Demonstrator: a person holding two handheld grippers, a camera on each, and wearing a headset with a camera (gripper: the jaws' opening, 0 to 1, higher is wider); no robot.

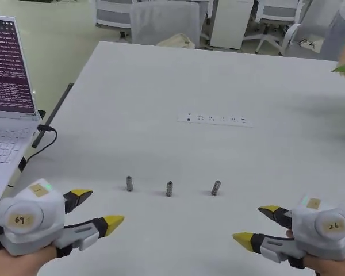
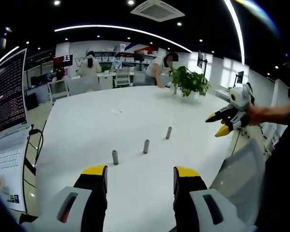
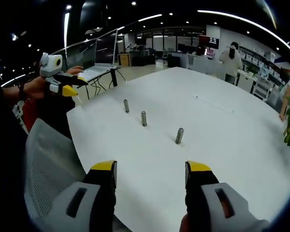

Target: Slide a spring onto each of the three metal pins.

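Observation:
Three small metal pins stand in a row on the white table, each with a spring around it: the left pin (image 1: pixel 129 183) (image 2: pixel 115 157) (image 3: pixel 126 106), the middle pin (image 1: pixel 169 188) (image 2: pixel 146 146) (image 3: pixel 143 118) and the right pin (image 1: pixel 216 187) (image 2: pixel 168 133) (image 3: pixel 179 136). My left gripper (image 1: pixel 96 207) (image 2: pixel 140 170) is open with nothing between its yellow-tipped jaws, near the front left edge, short of the pins. My right gripper (image 1: pixel 257 224) (image 3: pixel 151 166) is open too, at the front right, apart from the pins. The right gripper (image 2: pixel 218 123) appears in the left gripper view, the left gripper (image 3: pixel 70 88) in the right gripper view.
An open laptop (image 1: pixel 6 98) sits at the table's left edge with a black cable (image 1: pixel 43 141) beside it. A white strip (image 1: pixel 214 119) lies mid-table. A potted plant (image 2: pixel 188 81) stands at the far right edge. Chairs and people are beyond the table.

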